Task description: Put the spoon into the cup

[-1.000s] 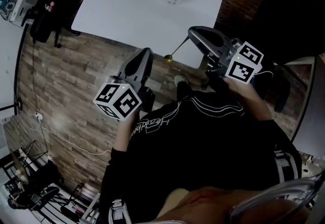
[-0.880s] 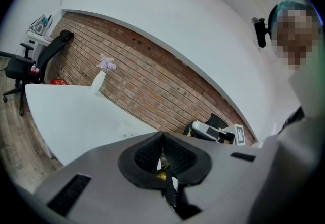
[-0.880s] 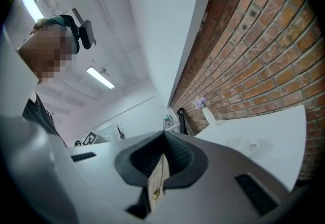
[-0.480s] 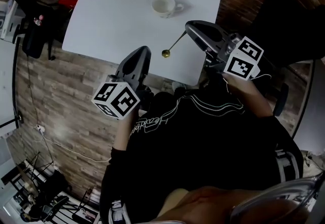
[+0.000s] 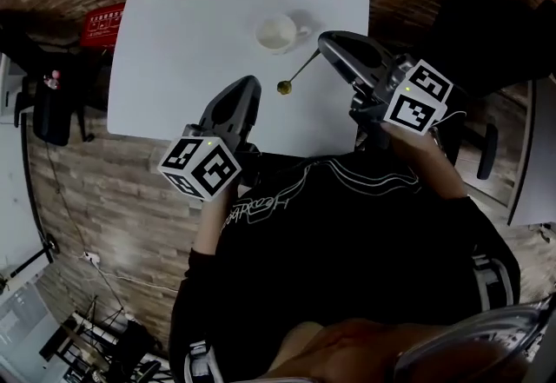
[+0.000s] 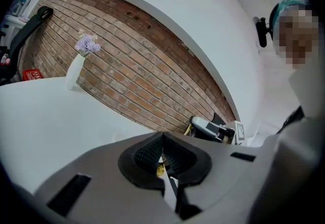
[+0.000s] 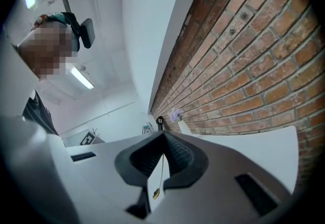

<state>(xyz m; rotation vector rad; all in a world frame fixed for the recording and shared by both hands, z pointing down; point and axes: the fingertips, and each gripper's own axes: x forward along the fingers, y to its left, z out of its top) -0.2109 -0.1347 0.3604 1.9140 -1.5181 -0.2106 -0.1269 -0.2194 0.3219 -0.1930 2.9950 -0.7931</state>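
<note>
beside the cup [image 5: 278,31], spoon [image 5: 298,73] not yet in

head view: right gripper [image 5: 323,44] clenched on the spoon, its bowl hanging near the cup. left gripper view: left gripper [image 6: 162,134] closed, empty. right gripper view: handle pinched; lowering it in is left.

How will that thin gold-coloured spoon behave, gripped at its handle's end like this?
The thin gold-coloured spoon looks stiff and probably light: it juts straight from the shut right gripper without sagging. Pinched only at the handle's end, it may pivot or slip if its bowl knocks the white cup.
</note>
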